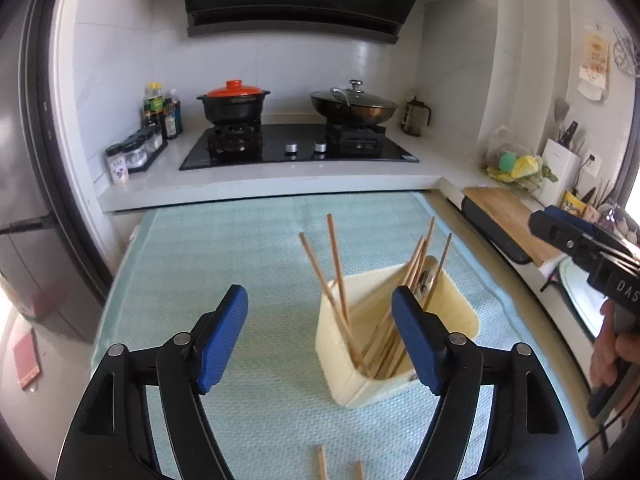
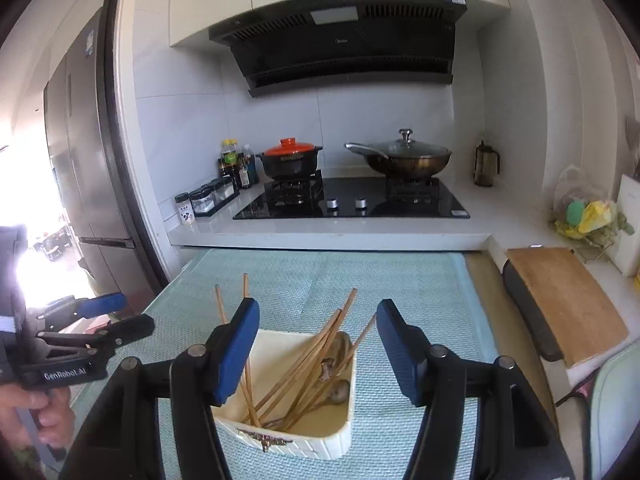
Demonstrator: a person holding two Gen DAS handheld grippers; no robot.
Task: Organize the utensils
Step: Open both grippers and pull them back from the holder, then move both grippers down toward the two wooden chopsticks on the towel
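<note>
Both grippers hang released over the cream holder (image 2: 304, 436), mid-mat (image 1: 200, 248): left gripper (image 1: 320, 340) empty, right gripper (image 2: 318, 348) empty. Chopsticks (image 2: 304, 356) lean inside with what look like spoons (image 2: 338, 392). Two loose chopsticks (image 1: 321, 462) lie at the mat's near edge; best pinch them low and together, then tip them in.

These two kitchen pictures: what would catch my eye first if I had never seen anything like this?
Probably the cream holder on the pale green mat, with wooden chopsticks leaning out and metal spoons inside. Framing it are the blue-padded fingers of the right gripper, open and empty. Behind, the orange-lidded pot stands out on the black stove.
</note>
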